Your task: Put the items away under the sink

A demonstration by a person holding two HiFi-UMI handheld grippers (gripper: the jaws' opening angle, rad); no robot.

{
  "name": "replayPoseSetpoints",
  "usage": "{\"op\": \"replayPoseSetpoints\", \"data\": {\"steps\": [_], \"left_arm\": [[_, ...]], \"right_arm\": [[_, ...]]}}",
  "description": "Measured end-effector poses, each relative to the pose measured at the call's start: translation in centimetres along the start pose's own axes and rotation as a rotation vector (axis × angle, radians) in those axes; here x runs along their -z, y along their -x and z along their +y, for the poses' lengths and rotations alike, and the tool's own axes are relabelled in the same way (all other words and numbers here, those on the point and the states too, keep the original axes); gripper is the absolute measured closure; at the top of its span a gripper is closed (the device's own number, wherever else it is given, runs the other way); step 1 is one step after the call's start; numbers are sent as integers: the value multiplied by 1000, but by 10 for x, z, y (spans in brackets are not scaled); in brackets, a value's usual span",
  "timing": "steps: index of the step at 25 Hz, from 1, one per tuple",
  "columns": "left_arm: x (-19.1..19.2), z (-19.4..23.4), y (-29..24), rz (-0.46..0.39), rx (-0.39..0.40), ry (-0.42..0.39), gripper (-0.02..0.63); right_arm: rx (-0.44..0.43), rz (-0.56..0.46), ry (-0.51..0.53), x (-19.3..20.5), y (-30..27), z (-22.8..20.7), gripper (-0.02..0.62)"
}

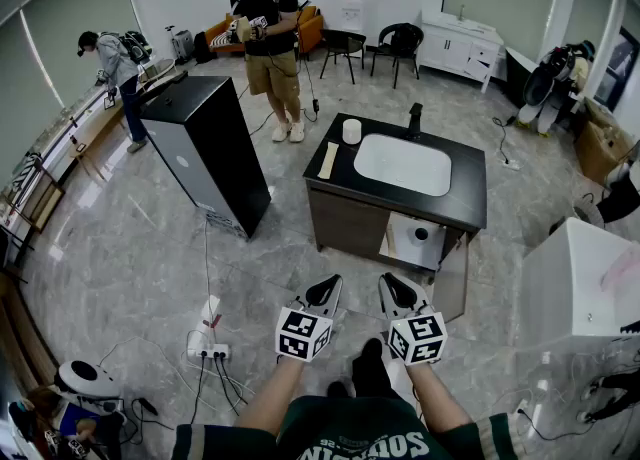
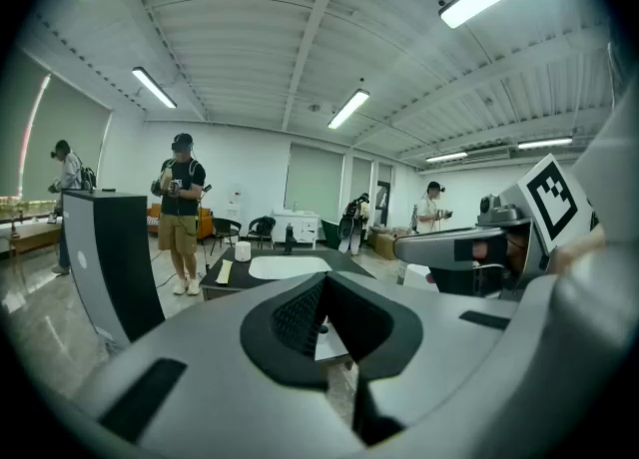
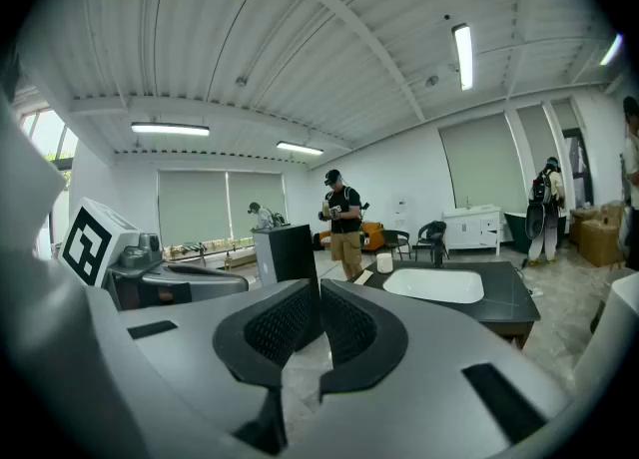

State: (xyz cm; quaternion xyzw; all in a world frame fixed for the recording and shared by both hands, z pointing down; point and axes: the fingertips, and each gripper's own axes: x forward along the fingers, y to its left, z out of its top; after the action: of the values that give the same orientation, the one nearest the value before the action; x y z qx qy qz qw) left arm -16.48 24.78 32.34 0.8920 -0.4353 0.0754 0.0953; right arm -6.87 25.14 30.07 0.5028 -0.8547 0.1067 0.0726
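Black tabletop point(image 1: 470, 198) on the sink cabinet point(image 1: 345, 223), and that is where the work waits: a white cylinder point(image 1: 351, 130), roll or cup, I can't tell which, stands at the far left corner of the cabinet top, with a pale flat strip point(image 1: 328, 160) lying just beside it along the left edge. Between them and the far edge sit the white basin point(image 1: 402, 163) and a dark faucet point(image 1: 414, 120) behind it. Down at the cabinet's near right, the door point(image 1: 452, 278) hangs open and the compartment point(image 1: 415, 238) under the sink shows a pale interior with something small inside, so the way in looks ready. The person stands well back from the cabinet on the marble floor point(image 1: 140, 248), both tools held close to the body. Left gripper point(image 1: 331, 285): fingers closed together, nothing between them. Right gripper point(image 1: 389, 285): the same, fingers pressed to a bare slit, empty. Both point toward the cabinet, which reads as an approach not yet begun; neither item has been touched. Another person point(image 1: 268, 43) stands well beyond the cabinet, clear of the path.
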Motion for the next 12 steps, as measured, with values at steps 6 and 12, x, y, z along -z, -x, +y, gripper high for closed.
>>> {"op": "replayPoseSetpoints", "data": {"steps": [6,12], "left_arm": [[0,-2,11,12,-1,13,597],[-1,2,13,8,-6,36,597]], "right_arm": [[18,-5,10,-4,5,10,551],[25,1,14,-2,6,13,551]]}}
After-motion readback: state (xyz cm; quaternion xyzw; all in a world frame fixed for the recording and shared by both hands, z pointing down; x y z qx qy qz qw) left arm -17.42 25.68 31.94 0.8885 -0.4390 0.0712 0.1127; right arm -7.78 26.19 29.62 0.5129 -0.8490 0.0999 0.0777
